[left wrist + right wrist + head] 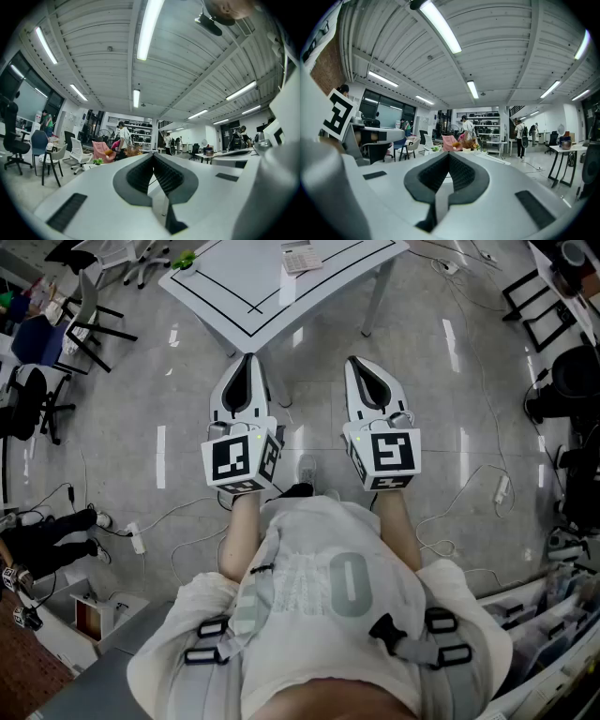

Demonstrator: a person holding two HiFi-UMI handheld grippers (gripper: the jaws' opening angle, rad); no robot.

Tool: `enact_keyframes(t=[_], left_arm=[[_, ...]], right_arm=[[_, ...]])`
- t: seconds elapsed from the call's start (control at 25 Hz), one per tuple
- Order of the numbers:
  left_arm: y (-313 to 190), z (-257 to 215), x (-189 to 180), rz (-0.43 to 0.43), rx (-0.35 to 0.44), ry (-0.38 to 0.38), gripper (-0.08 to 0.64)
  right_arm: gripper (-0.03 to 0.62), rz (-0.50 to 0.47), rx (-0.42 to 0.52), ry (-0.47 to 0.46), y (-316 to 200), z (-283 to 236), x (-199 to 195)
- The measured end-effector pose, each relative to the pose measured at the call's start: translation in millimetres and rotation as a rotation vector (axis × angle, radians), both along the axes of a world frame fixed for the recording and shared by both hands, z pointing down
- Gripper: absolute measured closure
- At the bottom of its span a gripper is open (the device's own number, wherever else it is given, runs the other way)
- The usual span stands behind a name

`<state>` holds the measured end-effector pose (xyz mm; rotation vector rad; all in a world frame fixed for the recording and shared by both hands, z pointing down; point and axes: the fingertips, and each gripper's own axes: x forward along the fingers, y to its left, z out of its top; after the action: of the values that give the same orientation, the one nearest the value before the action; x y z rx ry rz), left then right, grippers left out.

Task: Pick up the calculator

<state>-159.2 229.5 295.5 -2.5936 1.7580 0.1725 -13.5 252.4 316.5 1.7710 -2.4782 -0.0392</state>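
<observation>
As seen along its own jaws, the left gripper (pixel 153 155) is closed: the two dark pads meet at the tips with nothing between them. The right gripper (pixel 449 154) is in the same condition, pads together and empty. From the head view, both grippers are held level and side by side, near each other but not touching, with the jaws pointing toward a white table (pixel 234 296). Each gripper carries a marker cube (pixel 240 459) at its rear, next to the person's forearm. In that view the jaw tips appear just short of the table's near corner. The tabletop bears a black rectangular outline. The calculator (pixel 300 256) lies flat inside this outline, near the upper edge of the head view and well apart from both grippers. A small green item (pixel 184 259) sits at the table's left corner. Chairs (pixel 89 320) stand to the left, and a power strip (pixel 138 538) lies on the grey floor (pixel 450 409).
</observation>
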Motion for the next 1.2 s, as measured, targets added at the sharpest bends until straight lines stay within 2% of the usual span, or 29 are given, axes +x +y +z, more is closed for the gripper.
enact_keyframes(t=[0.44,0.64,0.92,1.2], left_arm=[[-15,9,-6,-0.001,-0.02,0.003,0.54],[-30,16,-6,0.009,-0.031,0.003,0.54],[-71,17,-17,0.033,-0.008,0.017,0.54],[-115,15,-46,0.044,-0.016,0.042,0.54]], right_arm=[[0.589,-0.011,-0.016,0.022,-15,7,-6],[0.588,-0.013,-0.026,-0.021,-31,14,-7],[0.588,0.009,-0.027,0.005,-73,19,-18],[0.588,0.047,-0.014,0.041,-109,9,-34]])
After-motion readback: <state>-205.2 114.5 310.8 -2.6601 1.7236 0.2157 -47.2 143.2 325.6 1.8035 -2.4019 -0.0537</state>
